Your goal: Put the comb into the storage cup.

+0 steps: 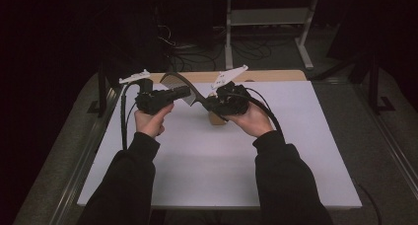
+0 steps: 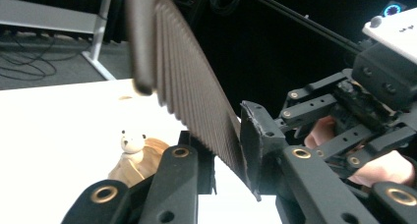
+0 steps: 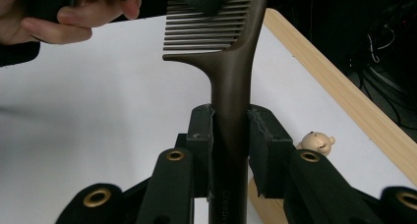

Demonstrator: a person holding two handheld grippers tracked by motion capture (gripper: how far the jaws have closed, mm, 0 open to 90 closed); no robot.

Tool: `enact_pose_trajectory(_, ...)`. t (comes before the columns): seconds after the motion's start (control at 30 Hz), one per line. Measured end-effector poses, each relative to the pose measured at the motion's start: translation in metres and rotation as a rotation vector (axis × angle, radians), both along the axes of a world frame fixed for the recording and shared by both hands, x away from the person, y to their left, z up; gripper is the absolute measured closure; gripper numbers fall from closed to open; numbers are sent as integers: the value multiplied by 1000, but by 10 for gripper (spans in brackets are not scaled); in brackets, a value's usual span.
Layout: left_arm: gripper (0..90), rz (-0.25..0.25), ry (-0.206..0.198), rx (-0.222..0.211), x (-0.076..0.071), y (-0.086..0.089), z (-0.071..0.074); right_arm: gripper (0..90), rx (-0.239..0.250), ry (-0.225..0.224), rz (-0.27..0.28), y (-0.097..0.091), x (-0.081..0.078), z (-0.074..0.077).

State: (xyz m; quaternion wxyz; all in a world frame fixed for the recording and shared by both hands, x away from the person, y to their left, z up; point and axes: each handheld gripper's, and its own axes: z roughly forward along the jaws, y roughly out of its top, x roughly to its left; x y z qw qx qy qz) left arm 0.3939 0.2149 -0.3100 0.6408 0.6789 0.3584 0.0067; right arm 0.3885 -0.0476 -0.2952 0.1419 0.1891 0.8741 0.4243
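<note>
White desk [image 1: 296, 151] lay below as I held the comb [image 1: 183, 85] in the air between both tools — its long axis ran from my right tool [image 1: 213, 102], clenched on the handle, to my left tool [image 1: 183, 93], pinching the teeth.

The room is dimly lit; the walls are lost in darkness. A white surface [image 1: 296, 151] is seen in the middle, edged at the far side by a light wooden strip [image 1: 266, 76]. Grey floor [image 1: 345, 92] is seen around it. Behind it, a pale metal frame with a shelf [image 1: 268, 17] is set on the floor, and dark cables [image 1: 185, 50] are strewn beside its legs.
</note>
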Motion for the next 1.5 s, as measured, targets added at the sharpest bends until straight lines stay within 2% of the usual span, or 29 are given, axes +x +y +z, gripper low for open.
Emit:
enact_pose_trajectory(0.2, 865, -35, 25, -66, 4, -2, -1, 712, -10, -7, -12, 2, 2, -3)
enact_pose_trajectory(0.3, 872, -21, 4, -37, 2, -6, 2, 711, -4, 1, -18, 3, 4, -6)
enact_pose_trajectory(0.6, 874, -25, -27, 1, 4, -7, 12, 693, 19, 12, -34, 1, 6, -5)
enact_pose_trajectory(0.73, 874, -30, -45, -6, 7, -4, 20, 611, -1, 28, -50, -3, 8, -7)
enact_pose_trajectory(0.87, 874, -29, -68, 22, 8, -2, 26, 454, 14, 49, -57, -9, 10, -9)
enact_pose_trajectory(1.0, 874, -26, -77, 22, 9, -1, 30, 340, 34, 76, -87, -18, 12, -11)
enact_pose_trajectory(1.1, 874, -27, -76, 14, 10, 1, 32, 222, 38, 94, -117, -24, 14, -13)
enact_pose_trajectory(1.13, 873, -28, -74, 15, 11, 1, 32, 157, 36, 95, -123, -26, 14, -15)
enact_pose_trajectory(1.27, 873, -28, -83, 38, 13, 2, 34, 0, 38, 94, -144, -36, 14, -21)
enact_pose_trajectory(1.5, 873, -20, -95, 37, 17, 3, 39, 0, 59, 111, -171, -58, 10, -33)
